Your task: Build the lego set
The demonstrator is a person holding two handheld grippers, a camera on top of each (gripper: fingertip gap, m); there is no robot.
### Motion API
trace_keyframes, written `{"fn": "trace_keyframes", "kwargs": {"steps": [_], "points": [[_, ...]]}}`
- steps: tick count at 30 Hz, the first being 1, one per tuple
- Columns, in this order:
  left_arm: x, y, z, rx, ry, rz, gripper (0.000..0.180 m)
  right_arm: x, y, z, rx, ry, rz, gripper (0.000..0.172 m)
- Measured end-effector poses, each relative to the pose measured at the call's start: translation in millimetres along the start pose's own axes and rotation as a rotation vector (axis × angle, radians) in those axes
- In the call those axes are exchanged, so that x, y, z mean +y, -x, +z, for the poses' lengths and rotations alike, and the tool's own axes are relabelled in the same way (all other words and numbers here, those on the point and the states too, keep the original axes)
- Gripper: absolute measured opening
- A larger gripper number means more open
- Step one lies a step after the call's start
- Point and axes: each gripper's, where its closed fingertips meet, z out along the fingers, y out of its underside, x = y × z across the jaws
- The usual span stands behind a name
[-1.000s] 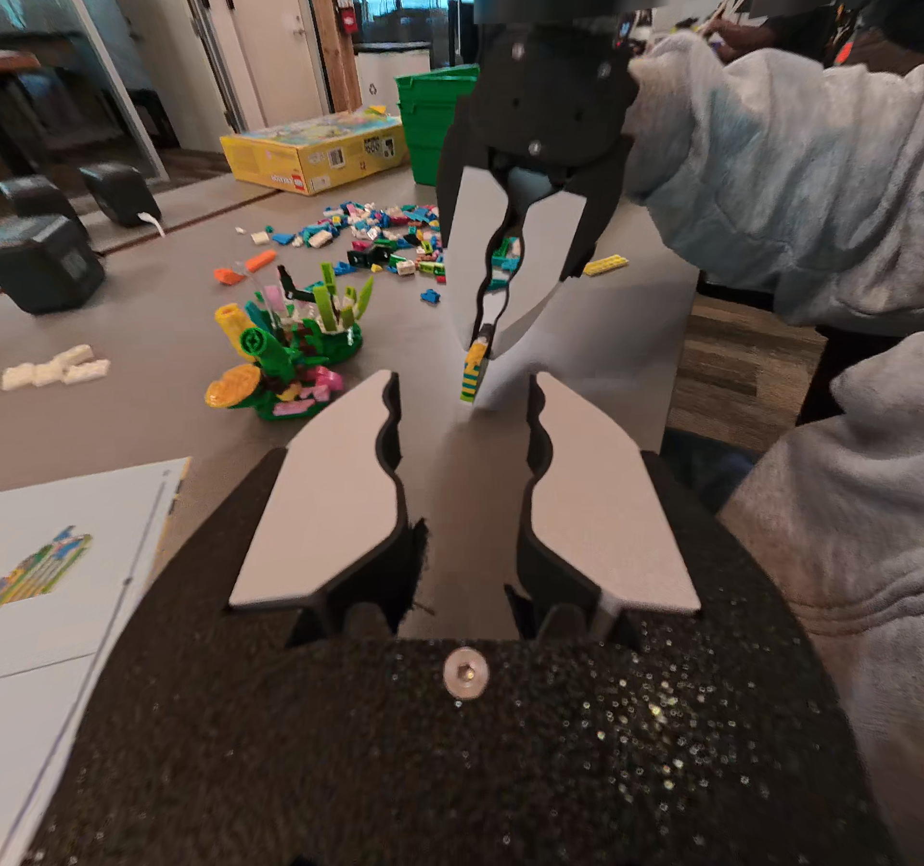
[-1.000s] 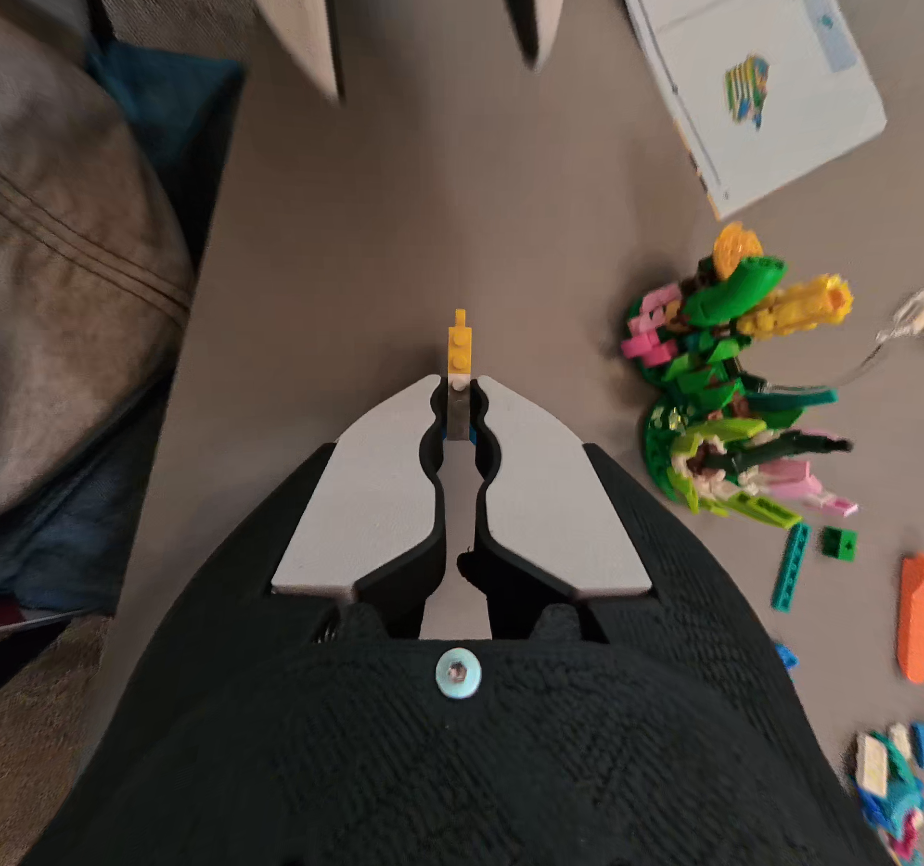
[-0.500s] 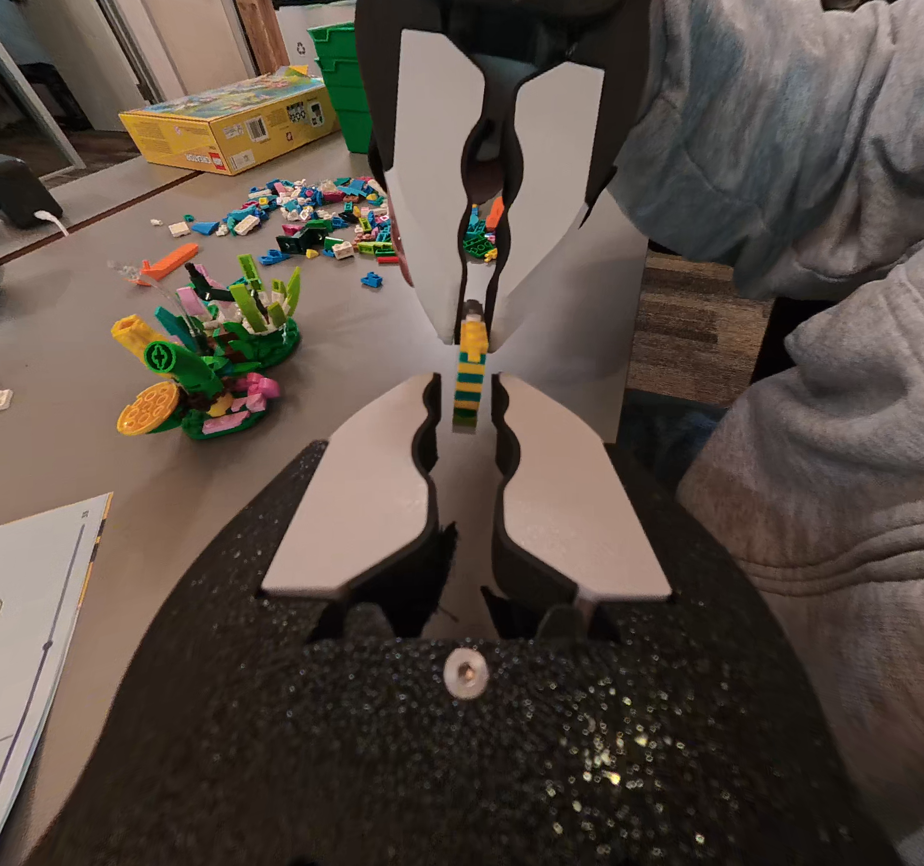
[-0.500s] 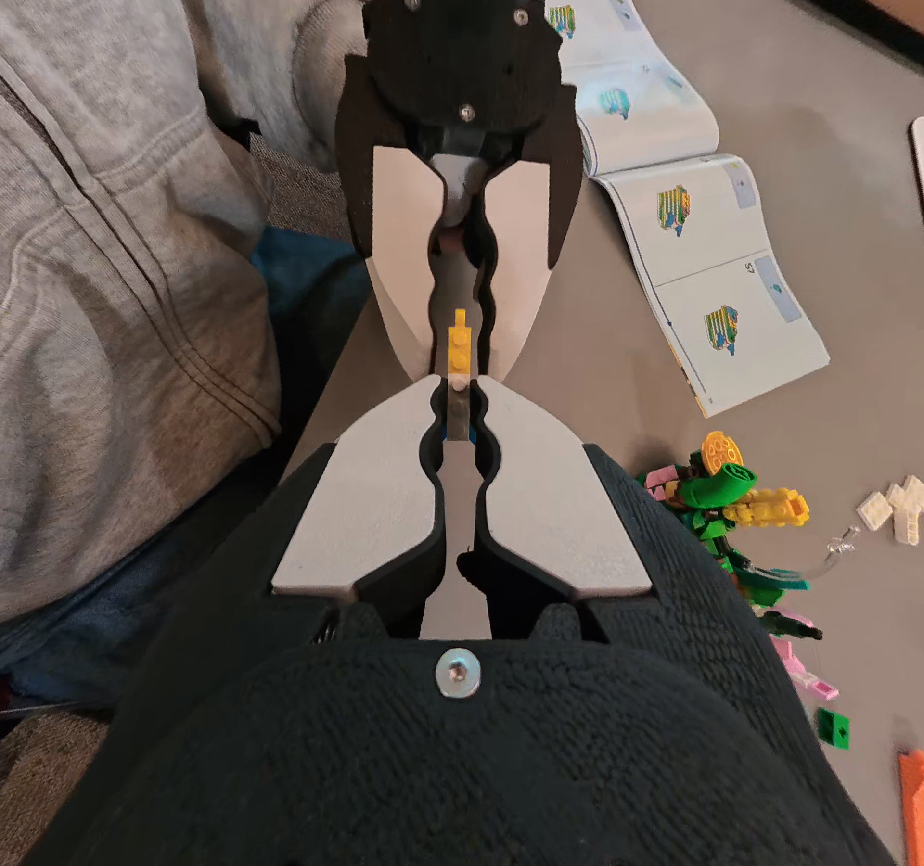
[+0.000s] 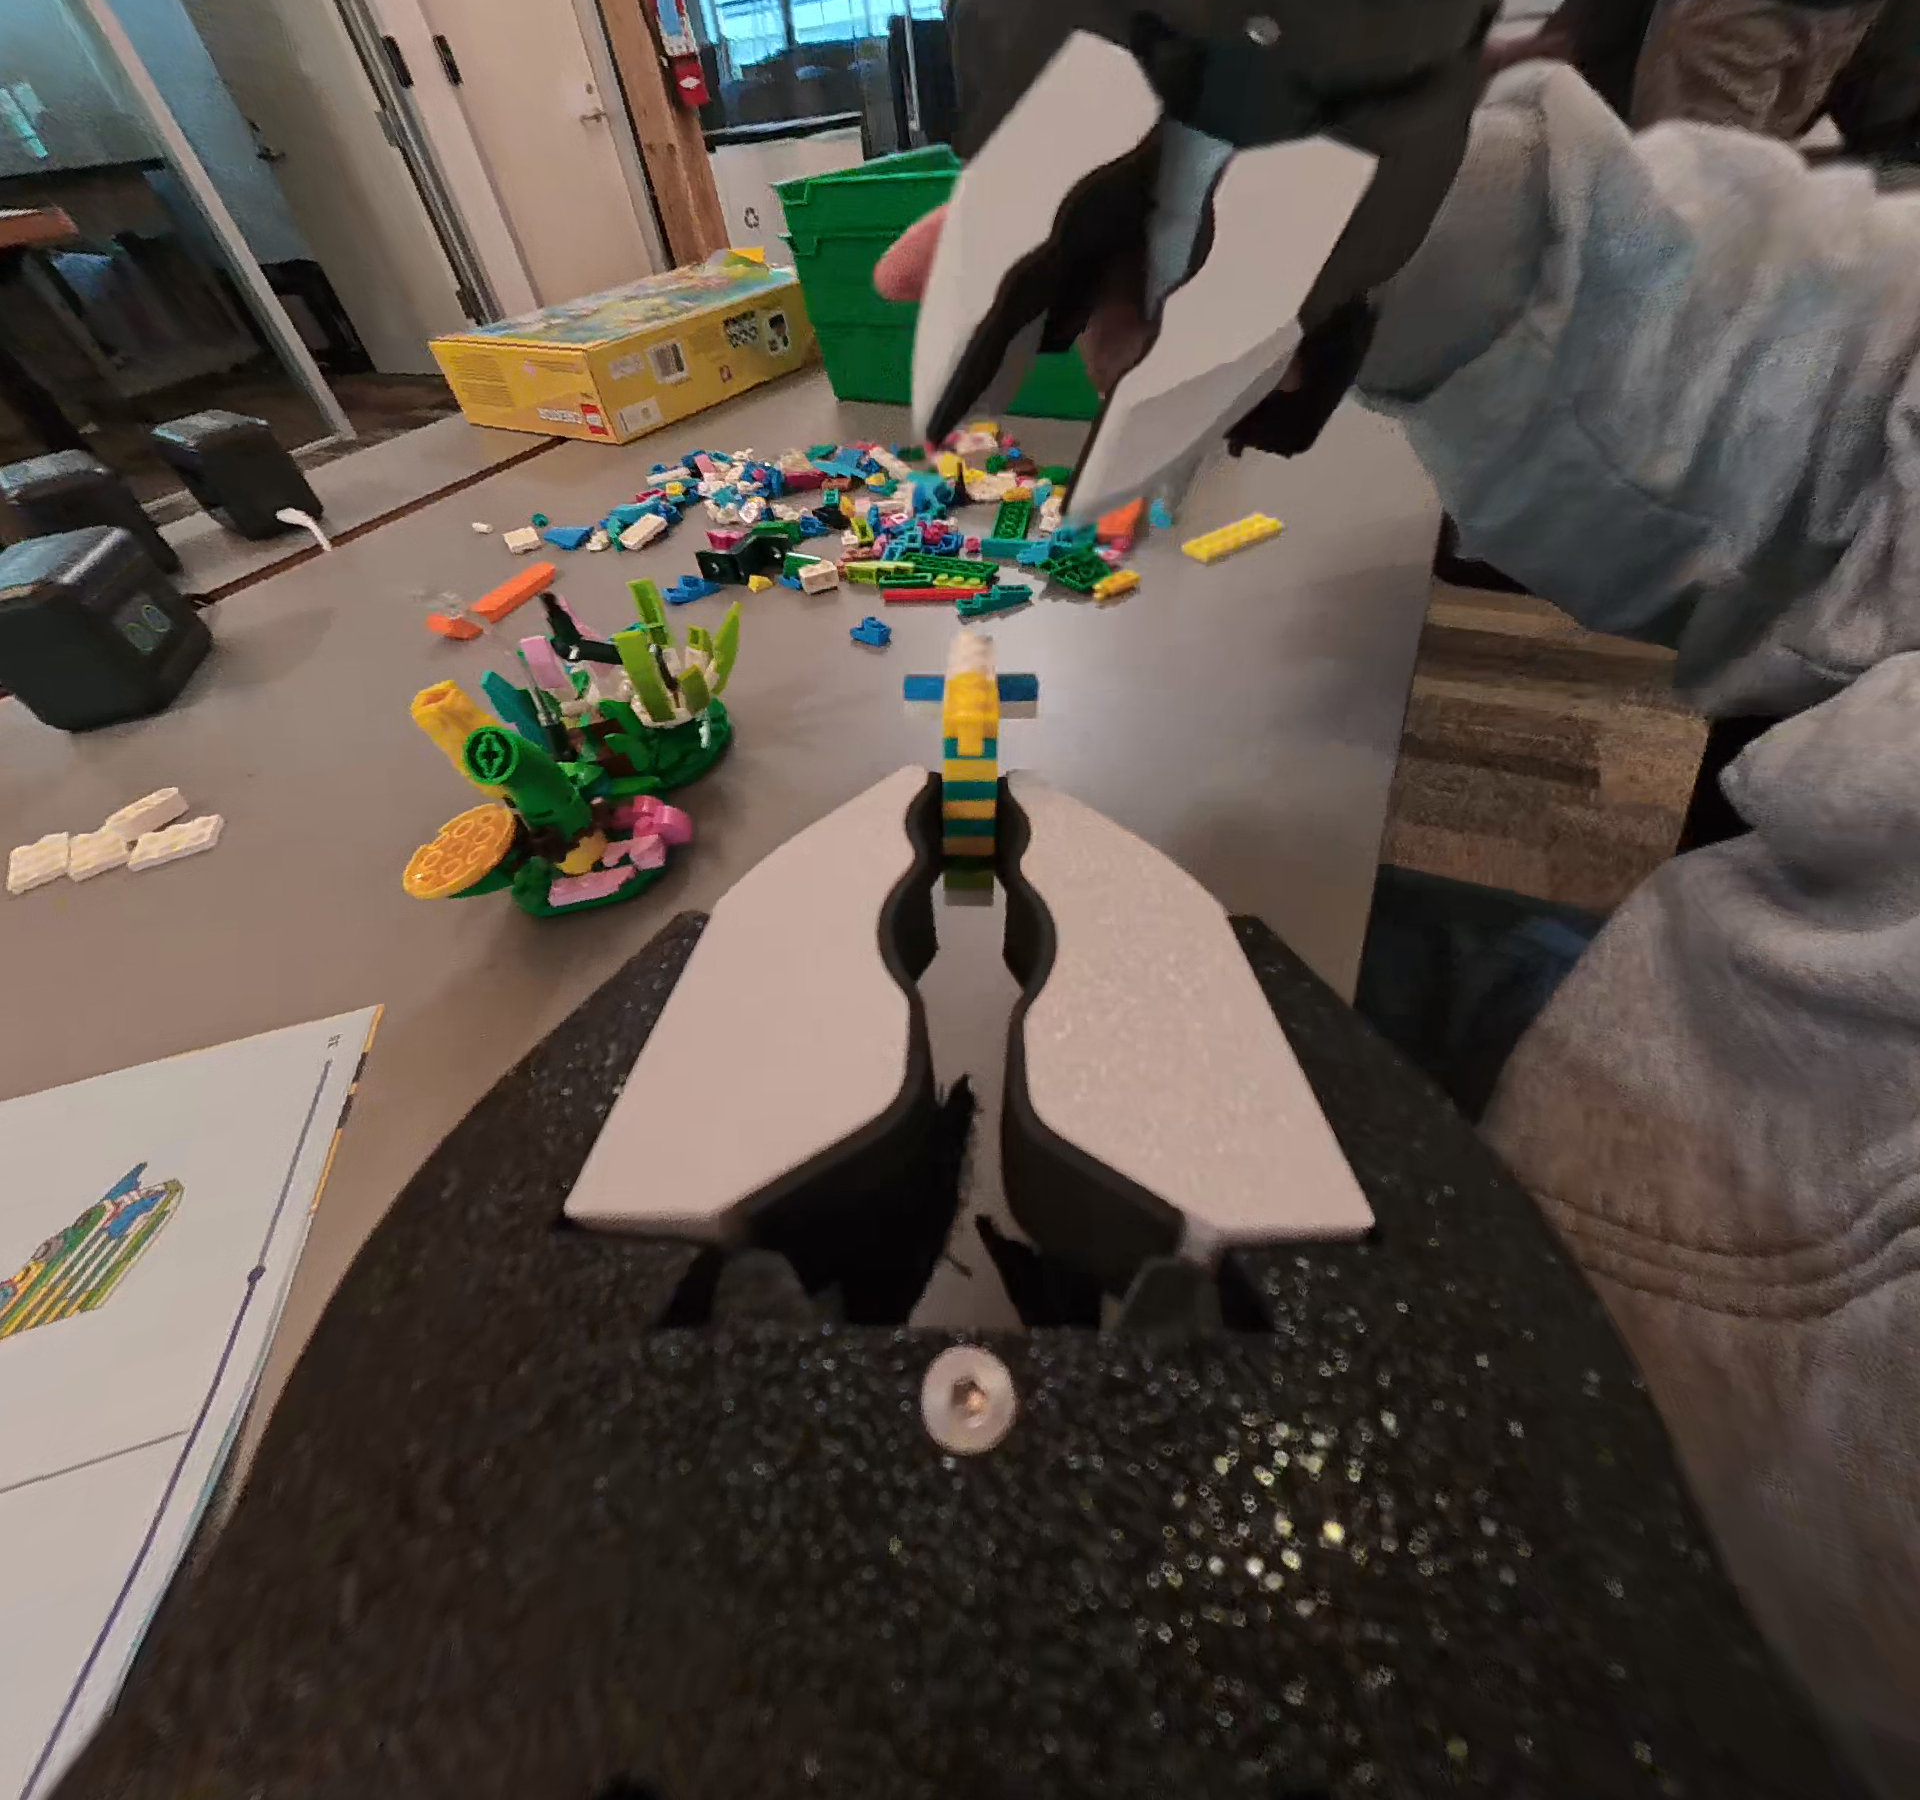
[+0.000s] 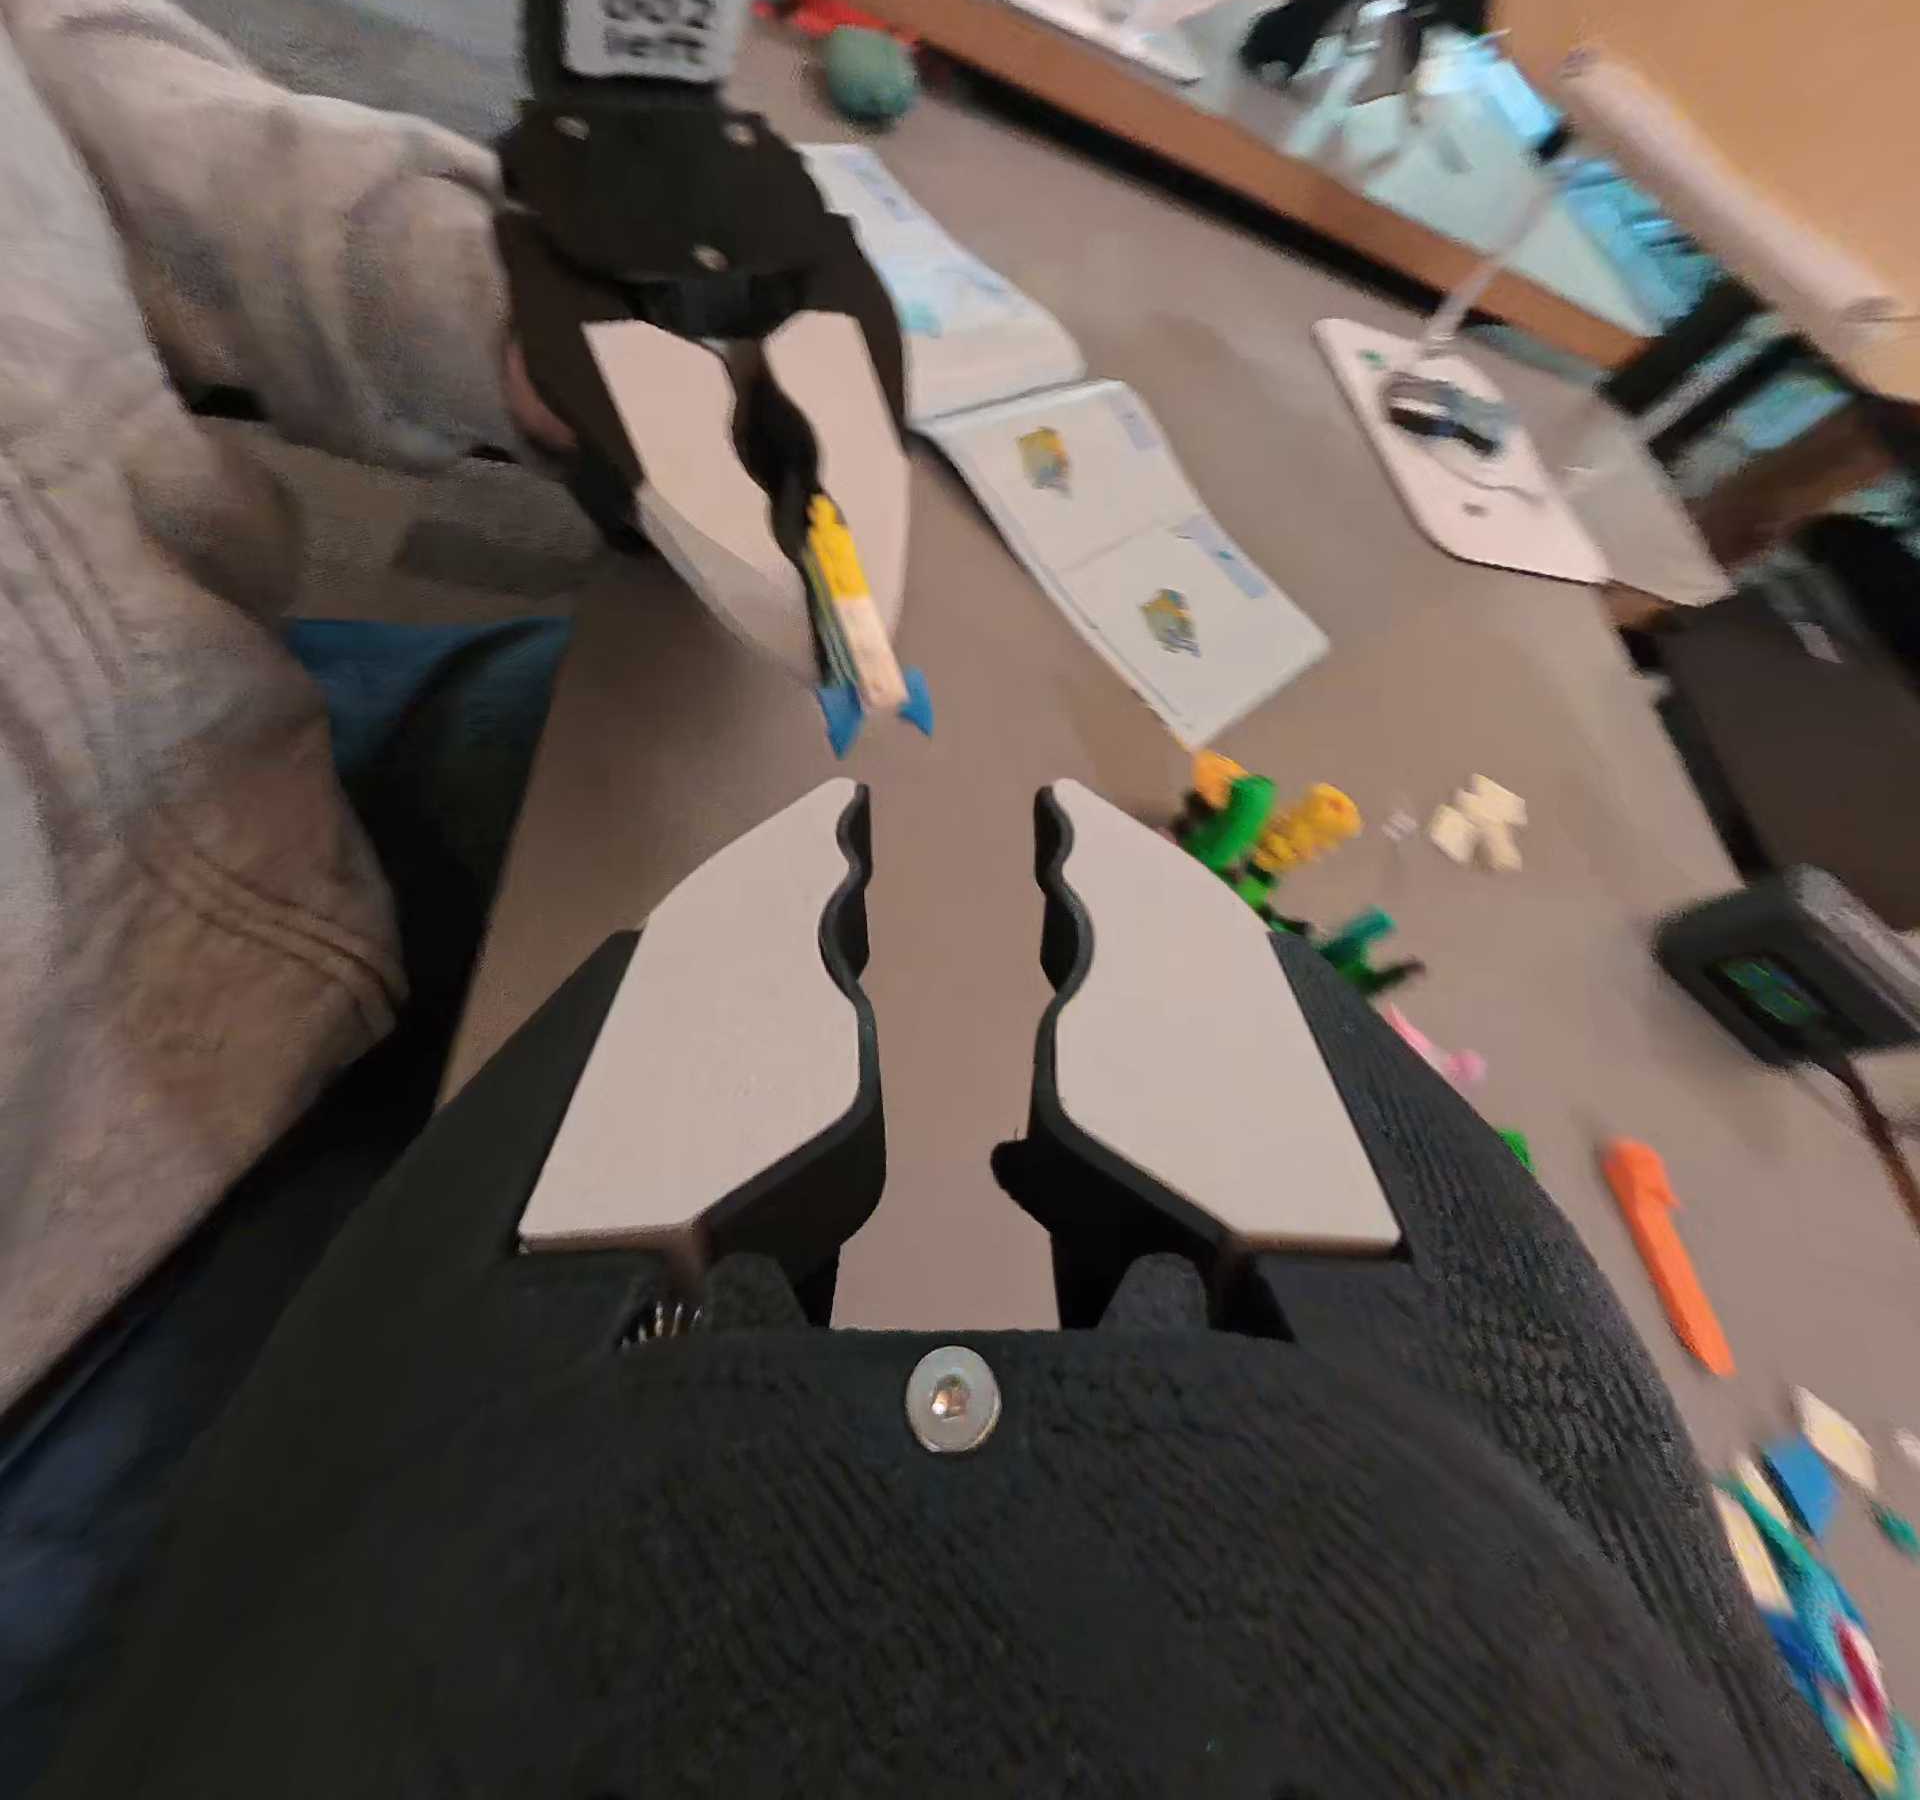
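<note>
My left gripper (image 5: 969, 794) is shut on a small striped brick model (image 5: 970, 763), yellow and teal with a white tip and two blue side pieces, and holds it above the grey table (image 5: 1195, 742). The same model (image 6: 847, 607) shows in the right wrist view, sticking out of the left gripper (image 6: 821, 545). My right gripper (image 6: 948, 800) is open and empty, a short way from the model. In the left wrist view the right gripper (image 5: 997, 472) hangs open over the pile of loose bricks (image 5: 883, 524).
A green, yellow and pink plant model (image 5: 561, 774) stands left of the left gripper. An open instruction booklet (image 6: 1101, 514) lies on the table. A yellow box (image 5: 623, 368) and a green bin (image 5: 862, 296) stand at the back. Grey sleeves (image 5: 1662, 400) are at the right. Spacing between my two grippers at the tips: around 6 cm.
The striped model passed from my right gripper to my left. The left pads closed on it, the right pads opened and the right gripper drew back towards the brick pile.
</note>
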Motion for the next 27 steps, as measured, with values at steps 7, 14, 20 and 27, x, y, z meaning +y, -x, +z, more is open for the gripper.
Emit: {"fn": "trace_keyframes", "kwargs": {"steps": [7,14,20,27], "points": [[-5.9,17.3,-7.0,-0.072,-0.060,-0.096,0.008,32.0,-35.9,-75.9,0.358,0.011,0.043,0.025],[-5.8,19.9,-8.0,-0.086,-0.062,-0.109,0.008,71.7,-80.7,-152.0,0.703,0.178,0.154,0.025],[-3.7,22.5,-6.9,-0.123,-0.042,-0.095,0.008,116.9,-105.5,-205.0,0.999,0.318,0.300,0.023],[-1.2,19.5,-4.5,-0.131,-0.016,-0.052,0.008,151.7,-107.0,-222.8,1.083,0.557,0.275,0.016]]}}
